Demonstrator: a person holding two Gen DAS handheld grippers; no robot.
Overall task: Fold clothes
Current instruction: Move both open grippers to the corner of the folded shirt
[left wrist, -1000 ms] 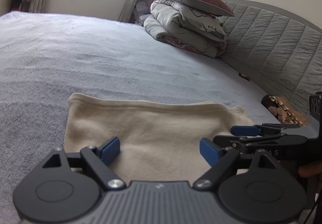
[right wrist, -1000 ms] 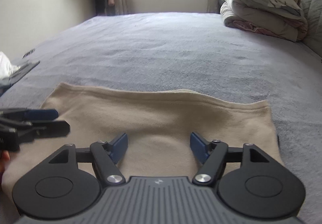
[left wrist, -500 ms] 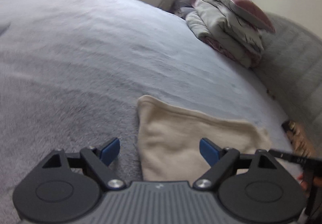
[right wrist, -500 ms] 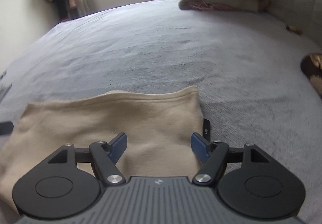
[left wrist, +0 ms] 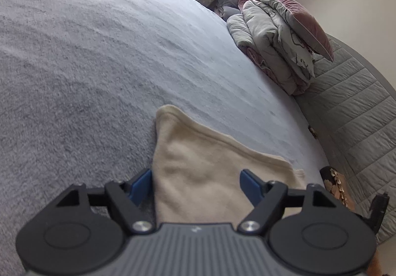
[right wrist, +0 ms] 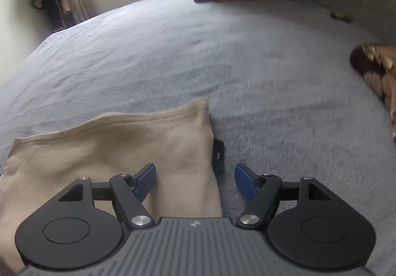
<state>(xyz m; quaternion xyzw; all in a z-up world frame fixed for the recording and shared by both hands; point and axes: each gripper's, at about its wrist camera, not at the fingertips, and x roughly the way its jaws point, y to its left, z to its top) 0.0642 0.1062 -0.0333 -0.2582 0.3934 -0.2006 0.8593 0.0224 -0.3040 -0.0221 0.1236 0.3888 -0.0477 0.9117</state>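
The left gripper (left wrist: 195,185) straddles the cream garment's (left wrist: 210,172) left edge, jaws closing but not yet pinching; the right gripper (right wrist: 195,180) hangs open and empty over the right edge. The garment lies flat on the grey bed (left wrist: 99,65). Both should pinch matching corners squarely before lifting. Folded bedding (left wrist: 277,48) sits far behind.

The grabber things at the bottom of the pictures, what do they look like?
Both look alike. The left gripper and the right gripper each have a grey ribbed body with a tiny white logo, two round black discs at the sides, black angled arms with silver screws, and blue pads on the fingertips. No cables or sleeves show.
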